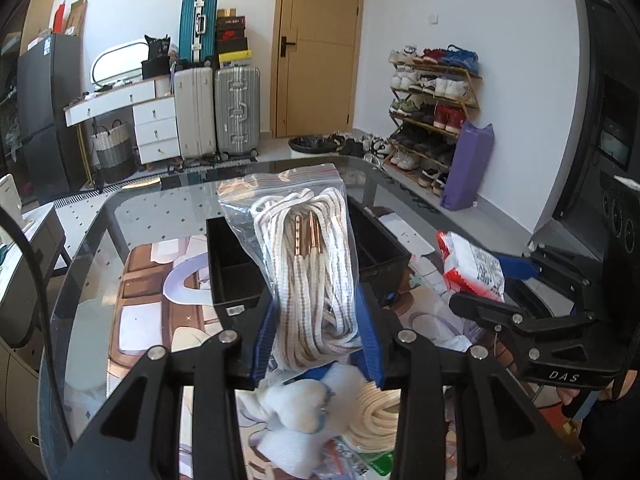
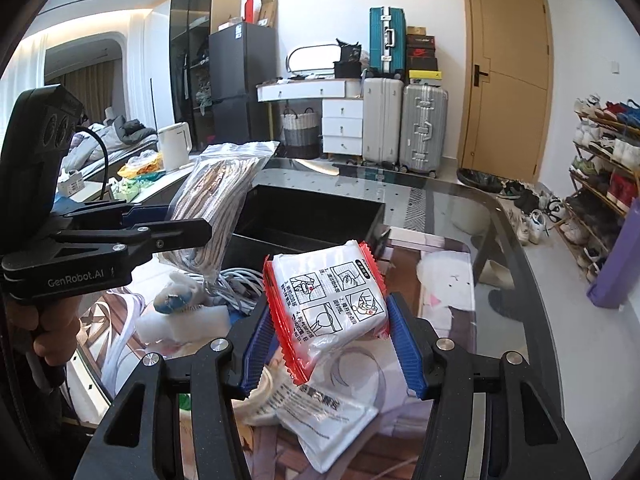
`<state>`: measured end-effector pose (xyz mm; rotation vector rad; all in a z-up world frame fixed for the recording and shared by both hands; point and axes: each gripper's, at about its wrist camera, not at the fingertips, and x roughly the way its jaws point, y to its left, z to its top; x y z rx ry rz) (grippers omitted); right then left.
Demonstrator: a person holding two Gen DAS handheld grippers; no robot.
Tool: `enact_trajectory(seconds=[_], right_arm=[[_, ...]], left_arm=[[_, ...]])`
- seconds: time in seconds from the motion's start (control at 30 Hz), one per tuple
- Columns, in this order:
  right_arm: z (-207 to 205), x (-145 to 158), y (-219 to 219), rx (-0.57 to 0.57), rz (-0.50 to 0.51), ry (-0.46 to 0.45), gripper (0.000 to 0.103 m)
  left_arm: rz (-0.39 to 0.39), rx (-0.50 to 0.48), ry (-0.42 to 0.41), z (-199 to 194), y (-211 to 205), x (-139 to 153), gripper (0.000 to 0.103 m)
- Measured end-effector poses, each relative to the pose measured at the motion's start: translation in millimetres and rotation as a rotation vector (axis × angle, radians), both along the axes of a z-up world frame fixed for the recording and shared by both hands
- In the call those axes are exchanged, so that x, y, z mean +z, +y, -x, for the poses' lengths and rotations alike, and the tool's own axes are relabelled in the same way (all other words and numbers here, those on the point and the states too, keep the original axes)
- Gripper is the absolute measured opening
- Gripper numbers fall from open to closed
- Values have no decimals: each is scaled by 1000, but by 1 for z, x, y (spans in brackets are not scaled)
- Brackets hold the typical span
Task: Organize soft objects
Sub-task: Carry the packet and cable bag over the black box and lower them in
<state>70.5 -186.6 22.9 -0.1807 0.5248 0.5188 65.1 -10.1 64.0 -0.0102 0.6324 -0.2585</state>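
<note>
Between the left pads: the left gripper (image 1: 320, 328) is clamped tight on a clear bag of white laces (image 1: 308, 248), which stands up from the jaws toward 12 o'clock, raised clear of the glass table (image 1: 92, 248).
Left pads: blue ribbed pads (image 1: 370, 336) press the bag from both sides.
Laces: white cord with brown flecks, gold metal tips near the middle of the bundle.
Right gripper: the right gripper (image 2: 330, 344) holds a white packet with red crimped edges (image 2: 328, 308), its jaws partly apart, the blue pads against the packet's two sides; the packet is off the table and tilted.
Packet print: line drawings and text I cannot read.
Black box: an open black box (image 1: 236, 264) sits on the table just behind the laces at 12 o'clock in the left view; in the right view it lies beyond the packet at 11 o'clock.
Below the left gripper: a white plush toy (image 1: 308, 404) and a coil of cream rope (image 1: 376, 416) lie on the table at 6 o'clock.
Below the right gripper: a flat clear pouch with printed text (image 2: 328, 420) lies at 6 o'clock; a grey cable bundle (image 2: 240, 284) lies at 10 o'clock.
Hand: a person's hand (image 2: 48, 332) grips the left handle at 9 o'clock in the right view.
</note>
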Motion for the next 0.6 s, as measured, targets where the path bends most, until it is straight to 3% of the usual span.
enact_trajectory(seconds=[0.6], right_arm=[[-47, 13, 34, 48, 26, 24, 56]], left_arm=[[-9, -8, 85, -35, 6, -10, 37]])
